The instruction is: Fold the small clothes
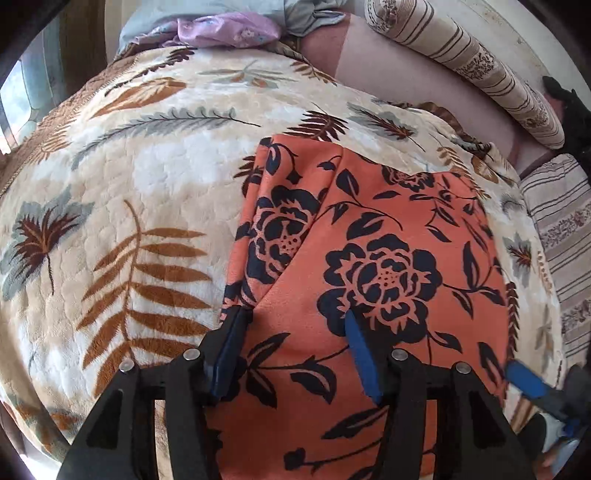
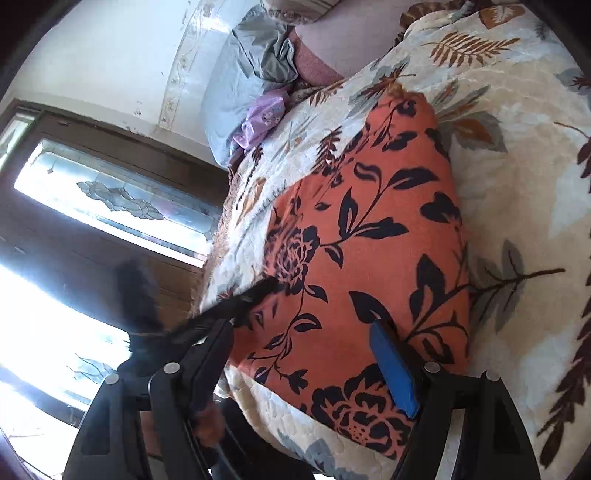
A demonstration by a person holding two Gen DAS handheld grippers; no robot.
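Observation:
An orange garment with black flowers (image 1: 369,240) lies folded on the leaf-patterned blanket (image 1: 129,177). My left gripper (image 1: 295,317) is open just above its near edge, one blue pad at the left fold and one on the cloth. The right gripper's blue finger (image 1: 524,380) shows at the garment's right edge. In the right wrist view the garment (image 2: 388,229) lies on the blanket (image 2: 517,184). My right gripper (image 2: 317,314) is open over its near end, and the left gripper's fingers (image 2: 236,299) reach in blurred from the left.
A pile of pale blue and lilac clothes (image 1: 229,26) lies at the far end of the bed, also in the right wrist view (image 2: 251,103). A striped bolster (image 1: 480,66) lies at the back right. A window with patterned glass (image 2: 110,199) stands beside the bed.

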